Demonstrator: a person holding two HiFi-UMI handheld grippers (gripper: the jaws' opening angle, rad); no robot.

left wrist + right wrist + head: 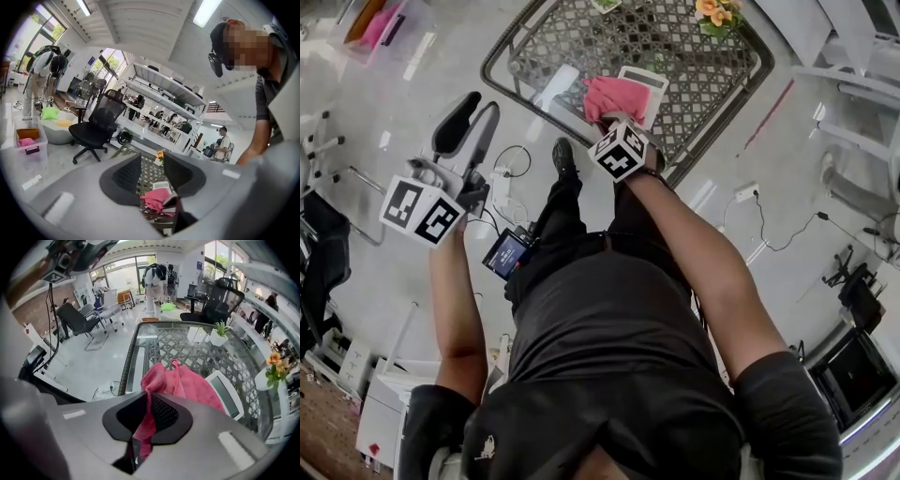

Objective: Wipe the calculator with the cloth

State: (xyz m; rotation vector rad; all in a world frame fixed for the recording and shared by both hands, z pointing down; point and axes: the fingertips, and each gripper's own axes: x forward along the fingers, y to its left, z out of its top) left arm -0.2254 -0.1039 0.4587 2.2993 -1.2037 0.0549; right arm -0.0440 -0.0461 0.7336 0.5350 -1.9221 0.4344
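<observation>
the soft pink terry cloth (pixel 187 385) looks limp and light, likely to bunch. the right gripper (pixel 147 416) pinches a fold of it between its jaws, and the rest drapes over the flat white plastic calculator (pixel 228 397) on the dark lattice-topped table (pixel 197 345). the calculator seems light, rigid and apt to slide, so steady its bare edge. the left gripper (pixel 152 176) hangs off the table, jaws spread and empty. one cloth, one calculator, two grippers.

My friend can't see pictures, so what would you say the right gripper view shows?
The right gripper is shut on a pink cloth, which drapes partly over a white calculator on a lattice table.
</observation>
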